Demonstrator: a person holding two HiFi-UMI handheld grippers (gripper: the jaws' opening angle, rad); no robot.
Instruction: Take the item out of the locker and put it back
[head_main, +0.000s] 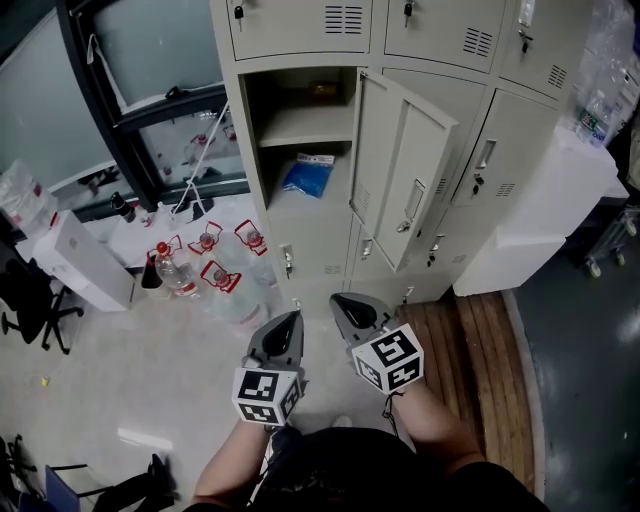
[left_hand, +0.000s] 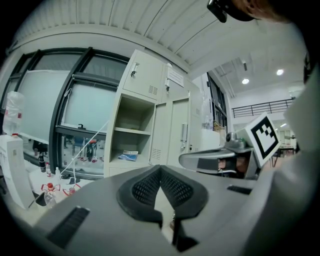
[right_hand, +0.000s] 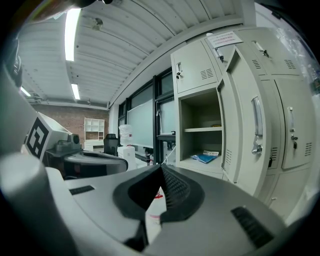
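A blue packet (head_main: 308, 173) lies on the lower shelf of the open locker (head_main: 300, 125); it also shows in the left gripper view as the blue packet (left_hand: 129, 155) and in the right gripper view as the blue packet (right_hand: 206, 157). Both grippers hover side by side well short of the locker, pointing at it. My left gripper (head_main: 290, 318) is shut with nothing between its jaws, the tips meeting at the left gripper (left_hand: 160, 168). My right gripper (head_main: 342, 300) is shut and empty too, its tips meeting at the right gripper (right_hand: 161, 168).
The locker door (head_main: 400, 170) stands swung out to the right of the opening. Large water bottles with red handles (head_main: 215, 272) stand on the floor at left, beside a white box (head_main: 85, 262) and an office chair (head_main: 25, 295). A wooden platform (head_main: 480, 350) lies at right.
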